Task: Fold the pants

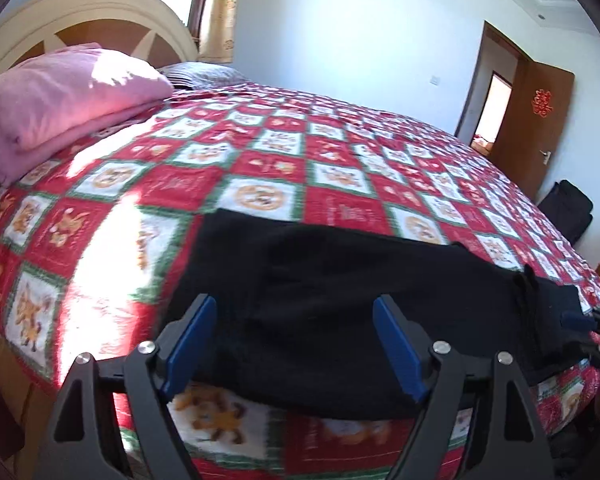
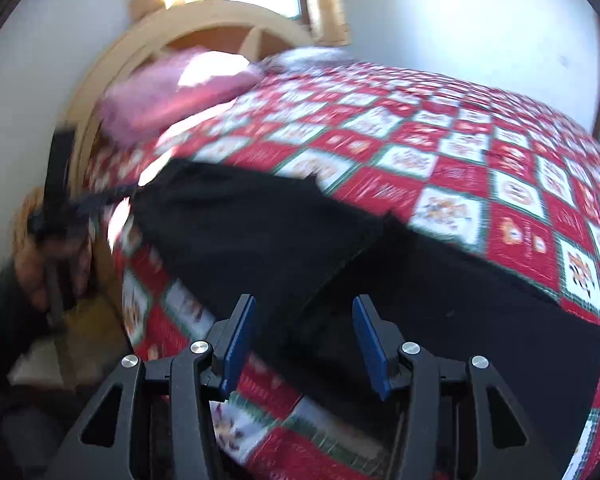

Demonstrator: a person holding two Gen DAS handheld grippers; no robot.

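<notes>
The pants are lying flat on the bed, along its near edge. The pillows are sitting at 10 o'clock against the headboard. The door is standing at 2 o'clock beyond the bed. The left gripper is hanging over the pants, the right gripper likewise.

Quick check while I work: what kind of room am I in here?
A bedroom, by the look of it. The black pants lie on a bed with a red patchwork quilt, a pink pillow rests against a curved headboard, and a wooden door stands open.
</notes>
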